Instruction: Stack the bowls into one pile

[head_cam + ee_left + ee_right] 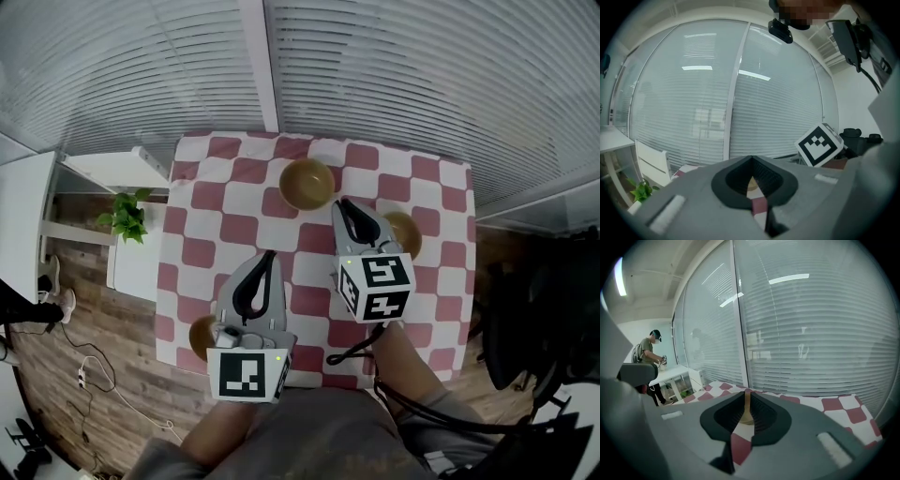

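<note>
Smooth brown wooden-looking bowls (pixel 307 183), matt checked cloth (pixel 217 228), matt grey plastic left gripper (pixel 270 255) and right gripper (pixel 343 203), wood-plank floor (pixel 56 361).

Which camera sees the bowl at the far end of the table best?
The head view: the far bowl shows whole, from above. The left and right gripper views each show only a thin tan sliver between their jaws, probably that bowl.

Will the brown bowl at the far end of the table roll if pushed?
Probably not: the bowl sits upright, mouth up, so it should slide, not roll. Its smooth, rigid-looking wall suggests it keeps its shape. The checked cloth might bunch under it.
</note>
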Demonstrator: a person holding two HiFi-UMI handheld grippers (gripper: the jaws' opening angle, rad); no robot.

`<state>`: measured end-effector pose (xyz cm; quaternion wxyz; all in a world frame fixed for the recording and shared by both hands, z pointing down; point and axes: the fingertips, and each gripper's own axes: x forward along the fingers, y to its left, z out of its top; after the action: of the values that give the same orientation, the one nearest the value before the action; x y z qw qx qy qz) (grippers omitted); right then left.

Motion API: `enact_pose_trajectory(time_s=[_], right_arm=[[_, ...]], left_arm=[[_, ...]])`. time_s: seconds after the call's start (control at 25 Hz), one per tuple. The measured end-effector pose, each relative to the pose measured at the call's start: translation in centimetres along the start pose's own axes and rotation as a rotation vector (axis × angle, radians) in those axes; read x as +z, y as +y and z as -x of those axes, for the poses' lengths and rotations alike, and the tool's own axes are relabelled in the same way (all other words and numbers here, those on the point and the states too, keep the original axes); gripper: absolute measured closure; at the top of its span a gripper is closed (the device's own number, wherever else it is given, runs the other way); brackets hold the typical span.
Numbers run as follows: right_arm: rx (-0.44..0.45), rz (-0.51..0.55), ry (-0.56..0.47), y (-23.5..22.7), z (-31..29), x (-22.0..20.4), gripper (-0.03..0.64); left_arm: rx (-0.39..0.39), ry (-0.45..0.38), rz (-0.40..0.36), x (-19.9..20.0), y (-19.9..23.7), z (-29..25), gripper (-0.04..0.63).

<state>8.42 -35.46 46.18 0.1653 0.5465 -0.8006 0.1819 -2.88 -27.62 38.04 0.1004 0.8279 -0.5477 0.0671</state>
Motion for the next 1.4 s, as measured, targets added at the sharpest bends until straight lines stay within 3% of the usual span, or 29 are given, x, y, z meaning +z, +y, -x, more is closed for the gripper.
enact_pose_trajectory(time_s=[0.56,1.4], right_arm=[[-0.015,-0.004,0.027,-1.9,-4.4,1.4,0.537],[-0.038,-0.049,0.184,-3.2,-8.9,-5.7,0.489]], left_arm=[[-0.005,0.021,0.026,-0.7,0.8,-2.0,0.595],[-0.018,0.090,0.078,-3.6,1.2,-4.4,0.595]])
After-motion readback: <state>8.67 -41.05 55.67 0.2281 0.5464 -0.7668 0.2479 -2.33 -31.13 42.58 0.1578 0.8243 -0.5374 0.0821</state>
